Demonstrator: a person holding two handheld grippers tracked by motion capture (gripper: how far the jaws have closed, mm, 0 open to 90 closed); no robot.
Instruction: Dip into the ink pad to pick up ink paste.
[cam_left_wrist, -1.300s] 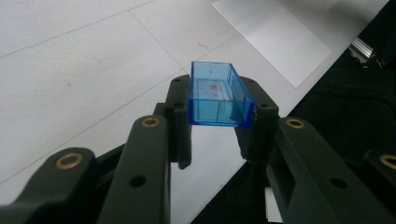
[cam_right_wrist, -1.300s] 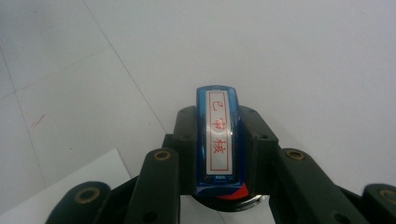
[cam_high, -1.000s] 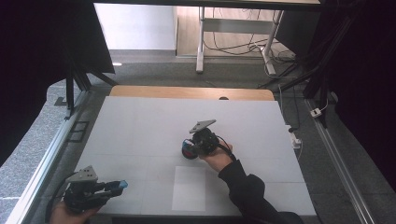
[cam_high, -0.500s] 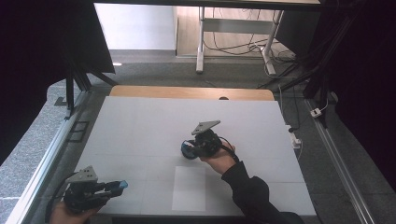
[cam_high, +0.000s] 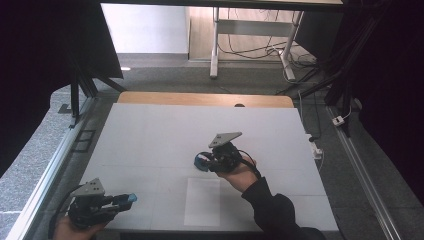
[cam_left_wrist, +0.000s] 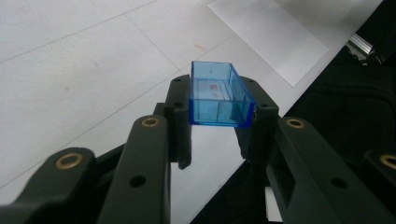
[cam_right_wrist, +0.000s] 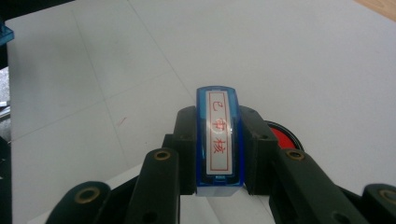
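Stamp work is under way: the right gripper is clamped on a blue stamp body whose white label with red characters faces the camera in the right gripper view, jaws pressing its two long sides. In the high view it is held just above the middle of the worktop, a little beyond a white sheet of paper that lies near the front edge. Behind the stamp, low and to the right in the right gripper view, sits a round red ink pad in a dark case, close to the jaws.

The left gripper is clamped on the stamp's clear blue cap, open side up, and is parked near the front left corner of the worktop, well apart from the stamp.

Judging from this, the cap is off and the stamp stands between inking and printing; whether its face has taken ink cannot be told, since that face is hidden. The next move likely calls for carrying the stamp over the sheet, turning its printing face flat to the paper, and pressing straight down without sliding, so the mark does not smear. The sheet lies loose, so lifting straight up matters too. The cap only has to wait until the stamp comes back to it.
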